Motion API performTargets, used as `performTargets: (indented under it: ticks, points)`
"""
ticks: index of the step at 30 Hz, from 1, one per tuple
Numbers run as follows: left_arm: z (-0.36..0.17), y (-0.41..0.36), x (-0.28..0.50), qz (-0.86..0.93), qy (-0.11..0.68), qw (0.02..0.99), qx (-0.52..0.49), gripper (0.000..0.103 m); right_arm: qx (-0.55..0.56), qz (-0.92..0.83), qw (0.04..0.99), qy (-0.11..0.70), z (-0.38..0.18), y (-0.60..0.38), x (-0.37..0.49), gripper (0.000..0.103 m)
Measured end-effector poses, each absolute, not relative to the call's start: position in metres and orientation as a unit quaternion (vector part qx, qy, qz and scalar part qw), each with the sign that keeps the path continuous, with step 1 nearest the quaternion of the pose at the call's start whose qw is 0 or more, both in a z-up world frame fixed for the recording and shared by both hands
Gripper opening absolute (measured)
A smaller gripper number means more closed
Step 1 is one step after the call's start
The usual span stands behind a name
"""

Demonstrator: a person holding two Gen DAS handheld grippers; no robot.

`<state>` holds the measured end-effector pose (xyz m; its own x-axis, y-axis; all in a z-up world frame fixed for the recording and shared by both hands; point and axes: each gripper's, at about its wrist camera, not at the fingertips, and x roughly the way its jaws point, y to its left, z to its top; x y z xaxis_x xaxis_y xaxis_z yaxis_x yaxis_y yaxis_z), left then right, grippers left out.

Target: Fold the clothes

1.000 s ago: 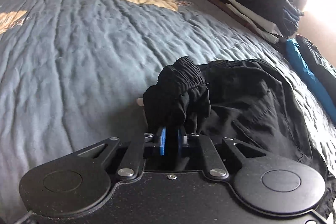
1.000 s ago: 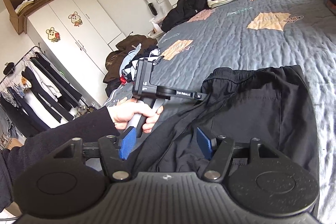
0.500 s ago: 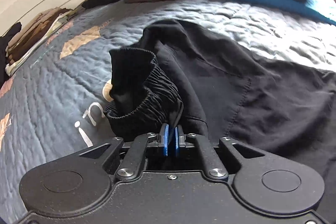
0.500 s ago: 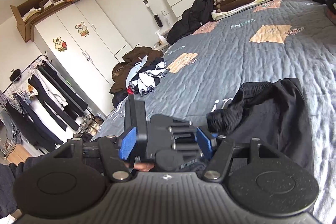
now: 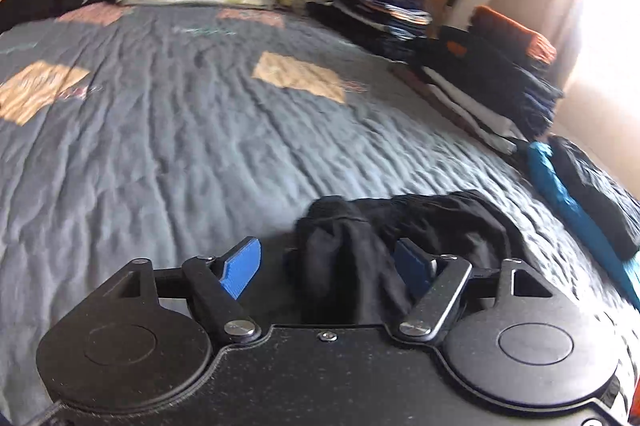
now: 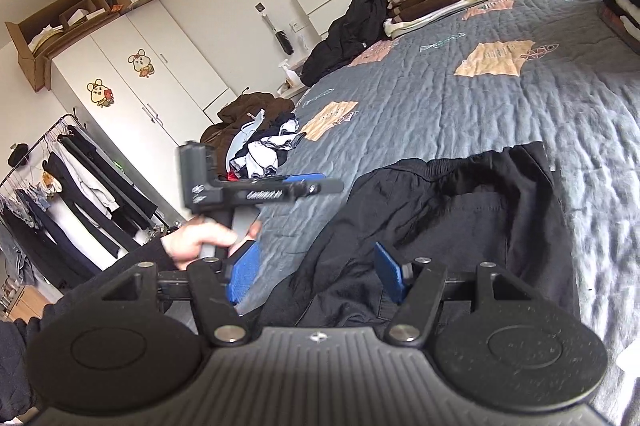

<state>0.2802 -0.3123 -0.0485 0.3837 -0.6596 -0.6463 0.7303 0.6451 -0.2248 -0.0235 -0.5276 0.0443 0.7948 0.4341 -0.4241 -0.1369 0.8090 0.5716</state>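
The black garment (image 6: 472, 210) lies rumpled on the grey quilted bed (image 6: 500, 98), near its foot edge, elastic waistband toward the headboard, and both tools sit low over its near end, presumably so either can take an edge and draw it flat. The left gripper (image 5: 326, 268) has its jaws spread wide with a bunched fold of the black cloth rising between them, gripped by neither blue pad; the right gripper (image 6: 314, 276) is spread likewise, cloth beneath it but nothing pinched. Folded stacks (image 5: 480, 78) line the far side of the bed (sorted work, I'd guess), while a loose heap (image 6: 260, 142) sits at the other edge. Whether it is shorts or trousers I cannot say: the nearer part is cut off behind the tools. The left wrist view is smeared, and the person's hand (image 6: 200, 242) is half hidden.
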Motion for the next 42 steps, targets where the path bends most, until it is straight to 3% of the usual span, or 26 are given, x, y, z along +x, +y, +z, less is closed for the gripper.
performTargets:
  ticks: [4, 6, 14, 21, 30, 32, 33, 36, 42]
  points:
    - [-0.072, -0.304, 0.315, -0.374, 0.399, 0.836, 0.035, 0.046, 0.269, 0.154, 0.908, 0.282, 0.04, -0.53, -0.024, 0.063]
    - [-0.084, -0.299, 0.333, -0.351, 0.416, 0.838, 0.029, 0.045, 0.268, 0.151, 0.907, 0.289, 0.037, -0.53, -0.021, 0.063]
    - [-0.096, -0.351, 0.283, -0.448, 0.417, 0.785, 0.097, 0.045, 0.263, 0.153, 0.904, 0.3, 0.032, -0.527, -0.018, 0.063]
    - [-0.093, -0.377, 0.253, -0.469, 0.385, 0.776, 0.173, 0.045, 0.258, 0.158, 0.905, 0.3, 0.034, -0.523, -0.018, 0.063]
    - [-0.106, -0.381, 0.277, -0.455, 0.417, 0.779, 0.109, 0.047, 0.253, 0.163, 0.905, 0.301, 0.036, -0.518, -0.017, 0.063]
    - [-0.106, -0.38, 0.277, -0.464, 0.413, 0.778, 0.091, 0.044, 0.251, 0.162, 0.905, 0.303, 0.035, -0.516, -0.017, 0.063]
    - [-0.105, -0.38, 0.274, -0.469, 0.407, 0.779, 0.09, 0.03, 0.25, 0.162, 0.905, 0.304, 0.035, -0.516, -0.017, 0.063]
    - [-0.102, -0.379, 0.265, -0.481, 0.389, 0.78, 0.093, 0.022, 0.25, 0.162, 0.905, 0.303, 0.035, -0.516, -0.018, 0.063]
    - [-0.059, -0.359, 0.247, -0.472, 0.321, 0.81, 0.133, 0.016, 0.254, 0.16, 0.905, 0.302, 0.035, -0.517, -0.018, 0.063]
